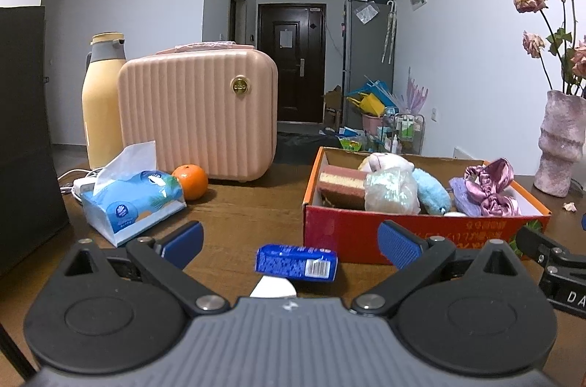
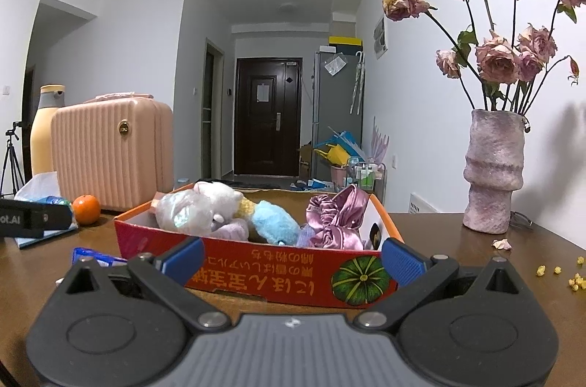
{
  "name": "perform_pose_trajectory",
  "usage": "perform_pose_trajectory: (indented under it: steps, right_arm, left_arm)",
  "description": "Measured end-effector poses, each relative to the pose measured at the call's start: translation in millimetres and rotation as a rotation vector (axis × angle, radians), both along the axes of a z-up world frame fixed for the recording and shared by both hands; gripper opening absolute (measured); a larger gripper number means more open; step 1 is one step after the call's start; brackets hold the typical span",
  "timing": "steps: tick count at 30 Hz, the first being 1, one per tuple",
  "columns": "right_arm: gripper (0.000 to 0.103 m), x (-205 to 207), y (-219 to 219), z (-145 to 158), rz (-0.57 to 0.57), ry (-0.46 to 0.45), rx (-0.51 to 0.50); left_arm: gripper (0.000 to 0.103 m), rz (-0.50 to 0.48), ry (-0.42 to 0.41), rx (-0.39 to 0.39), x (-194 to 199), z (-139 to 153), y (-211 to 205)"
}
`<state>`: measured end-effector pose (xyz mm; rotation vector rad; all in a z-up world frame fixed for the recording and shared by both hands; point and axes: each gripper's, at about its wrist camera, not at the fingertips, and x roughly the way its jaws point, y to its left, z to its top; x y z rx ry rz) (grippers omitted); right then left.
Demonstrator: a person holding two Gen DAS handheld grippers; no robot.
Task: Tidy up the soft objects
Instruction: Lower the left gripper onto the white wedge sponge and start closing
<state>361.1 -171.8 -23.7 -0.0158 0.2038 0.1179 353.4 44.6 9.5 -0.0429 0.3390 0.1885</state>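
A red cardboard box (image 1: 403, 233) stands on the wooden table and holds soft things: a sponge (image 1: 342, 183), a white plush toy (image 1: 388, 163), a blue plush (image 1: 434, 193) and purple scrunchies (image 1: 490, 191). A small blue tissue pack (image 1: 296, 262) lies on the table between my left gripper's fingers. My left gripper (image 1: 291, 240) is open and empty just above it. My right gripper (image 2: 293, 259) is open and empty in front of the box (image 2: 256, 270). The tissue pack's end (image 2: 91, 255) shows at the left of the right wrist view.
A blue soft tissue box (image 1: 132, 200), an orange (image 1: 190, 182), a pink case (image 1: 197, 116) and a yellow flask (image 1: 100, 101) stand at the left. A pink vase (image 2: 494, 174) with dried roses stands at the right. Petal bits (image 2: 556, 271) lie near it.
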Motion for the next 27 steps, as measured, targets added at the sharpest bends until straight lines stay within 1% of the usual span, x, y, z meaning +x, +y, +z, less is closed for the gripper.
perform_pose_trajectory:
  steps: [12, 19, 25, 27]
  right_arm:
    - [0.103, -13, -1, -1, 0.018, 0.02, -0.004]
    - [0.103, -11, -2, -1, 0.021, 0.032, 0.003]
    - [0.103, -9, -2, -3, 0.03, 0.049, 0.008]
    - [0.103, -7, -2, -4, 0.034, 0.056, 0.007]
  left_arm:
    - [0.103, -0.026, 0.023, 0.009, -22, -4, 4]
    - [0.103, -0.029, 0.043, 0.012, -19, -7, 4]
    - [0.103, -0.039, 0.066, -0.008, -14, -9, 9]
    - [0.103, -0.044, 0.075, -0.002, -11, -10, 11]
